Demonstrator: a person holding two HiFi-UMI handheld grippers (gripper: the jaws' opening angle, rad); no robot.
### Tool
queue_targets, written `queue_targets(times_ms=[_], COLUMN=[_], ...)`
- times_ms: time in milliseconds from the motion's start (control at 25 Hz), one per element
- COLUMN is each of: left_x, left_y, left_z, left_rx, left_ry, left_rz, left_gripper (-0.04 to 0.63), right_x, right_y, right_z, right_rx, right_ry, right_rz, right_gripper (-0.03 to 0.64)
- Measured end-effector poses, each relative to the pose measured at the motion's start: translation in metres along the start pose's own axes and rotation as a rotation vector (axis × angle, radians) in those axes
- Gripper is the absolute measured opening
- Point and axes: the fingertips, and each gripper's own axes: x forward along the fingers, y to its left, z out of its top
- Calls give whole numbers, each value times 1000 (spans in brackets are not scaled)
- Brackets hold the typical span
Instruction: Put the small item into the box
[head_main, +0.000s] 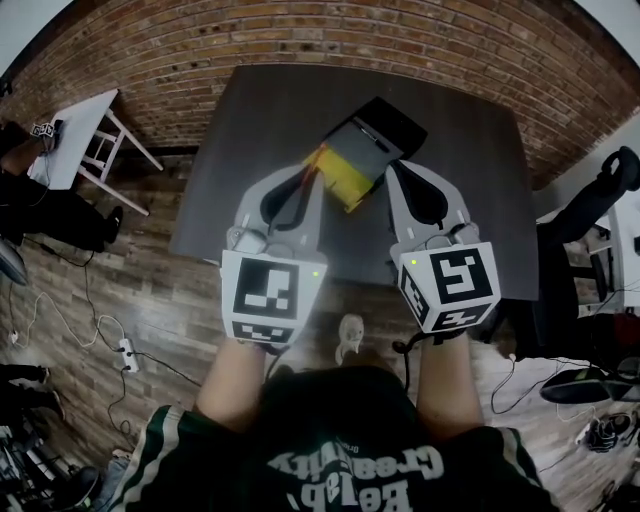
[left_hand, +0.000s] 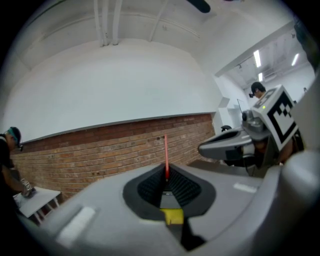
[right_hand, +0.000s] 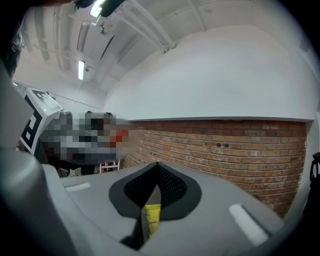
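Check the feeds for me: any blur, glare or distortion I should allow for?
Head view: strong fisheye bend, dark corners, table dim, box still readable. Left gripper view: bright wall, red strip in the jaws sharp. Right gripper view: ceiling light glares, mosaic patch at left.

Pinched a thin red-and-yellow item (left_hand: 166, 152) upright in the left gripper (left_hand: 167, 174). Faced a brick wall (left_hand: 100, 155), with the right gripper (left_hand: 235, 145) at right.

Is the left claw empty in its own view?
No, the left claw is shut on a thin red edge of the box.
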Motion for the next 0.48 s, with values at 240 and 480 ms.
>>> queue_targets(times_ms=[240, 480], left_x=[22, 38], left_y=[1, 2], left_z=[-1, 2], left_rx=[-3, -7], left_ry=[12, 16], left_rz=[3, 19], left_gripper=[14, 14], right_x=[16, 24], right_y=[-14, -29], right_z=[-3, -3], right_rx=[5, 12], right_ry=[-2, -6], right_rz=[18, 34], right_gripper=[6, 6])
